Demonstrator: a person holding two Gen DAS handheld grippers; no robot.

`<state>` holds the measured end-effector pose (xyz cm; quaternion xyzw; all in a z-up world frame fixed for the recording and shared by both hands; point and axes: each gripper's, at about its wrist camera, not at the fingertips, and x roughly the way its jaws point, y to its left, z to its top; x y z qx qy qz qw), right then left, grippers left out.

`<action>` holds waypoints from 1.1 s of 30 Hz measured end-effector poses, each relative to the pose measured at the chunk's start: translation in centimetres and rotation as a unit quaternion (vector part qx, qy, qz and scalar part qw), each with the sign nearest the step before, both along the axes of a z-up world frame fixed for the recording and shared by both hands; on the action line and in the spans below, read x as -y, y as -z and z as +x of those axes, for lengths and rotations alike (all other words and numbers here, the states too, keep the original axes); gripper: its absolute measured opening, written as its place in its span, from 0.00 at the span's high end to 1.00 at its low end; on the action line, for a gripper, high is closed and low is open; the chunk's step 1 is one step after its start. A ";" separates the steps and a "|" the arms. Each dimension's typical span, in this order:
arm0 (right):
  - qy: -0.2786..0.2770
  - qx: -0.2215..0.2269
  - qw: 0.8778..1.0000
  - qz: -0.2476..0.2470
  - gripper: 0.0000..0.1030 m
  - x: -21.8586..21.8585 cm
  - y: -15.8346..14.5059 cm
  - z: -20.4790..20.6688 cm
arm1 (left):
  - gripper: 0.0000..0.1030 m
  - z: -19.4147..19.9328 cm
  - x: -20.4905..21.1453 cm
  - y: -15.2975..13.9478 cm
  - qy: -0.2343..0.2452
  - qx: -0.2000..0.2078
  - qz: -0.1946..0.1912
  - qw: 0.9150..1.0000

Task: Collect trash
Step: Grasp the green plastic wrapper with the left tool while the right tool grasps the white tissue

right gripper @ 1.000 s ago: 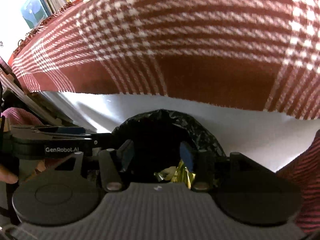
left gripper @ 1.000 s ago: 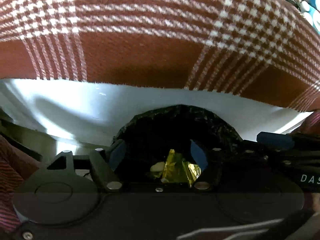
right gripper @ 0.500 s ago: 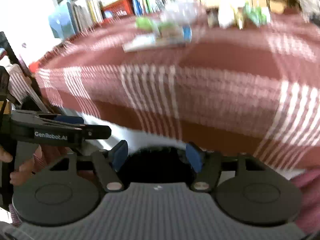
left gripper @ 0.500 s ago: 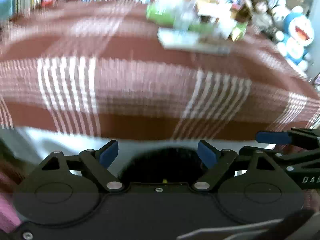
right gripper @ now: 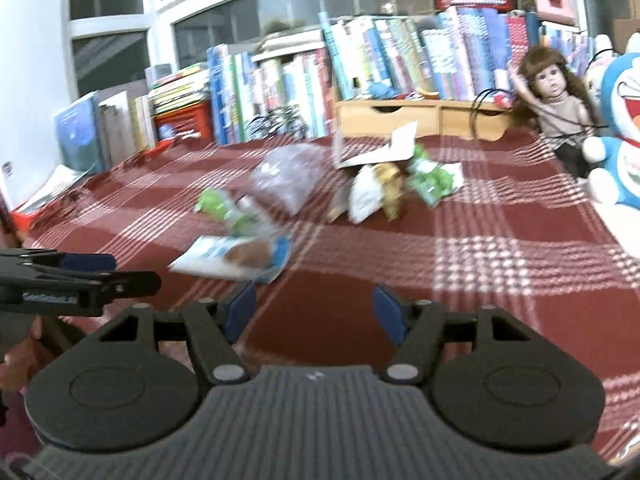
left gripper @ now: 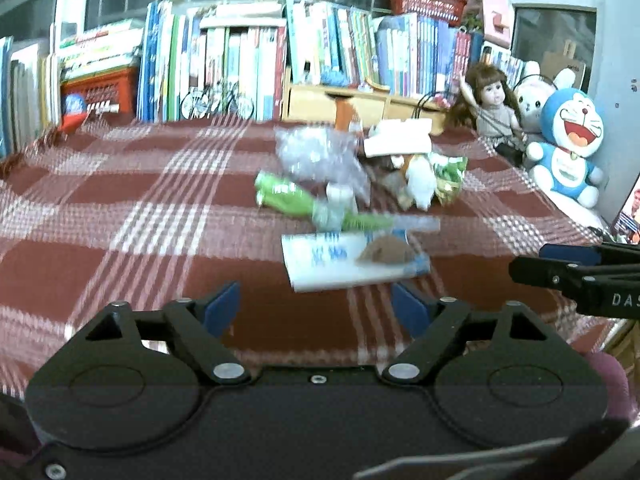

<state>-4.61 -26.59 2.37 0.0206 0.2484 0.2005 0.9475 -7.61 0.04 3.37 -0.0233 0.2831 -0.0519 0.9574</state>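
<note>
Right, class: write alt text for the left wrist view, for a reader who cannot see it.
Open, empty left tongs point over a red plaid tablecloth toward scattered trash: a white and blue packet nearest, with green wrappers and a clear plastic bag behind. Books and toys line the far edge.

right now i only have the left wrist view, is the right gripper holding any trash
Observer: no. The right gripper is open. Its jaws have just been opening, and nothing is between them.
Operator: whats closest in front of it
Observer: the white-and-blue packet. It lies flat on the cloth, just ahead and toward the left in the right wrist view.
Operator: anything past the tables left end
Observer: a blue book stands at the far left corner, with what look like flat papers in front of it.
</note>
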 end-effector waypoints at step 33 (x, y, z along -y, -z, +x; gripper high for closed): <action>0.013 0.004 0.996 -0.088 0.70 -5.3 2.0 17.1 | 0.71 16.7 -0.9 2.8 -0.042 -0.094 -0.159 0.982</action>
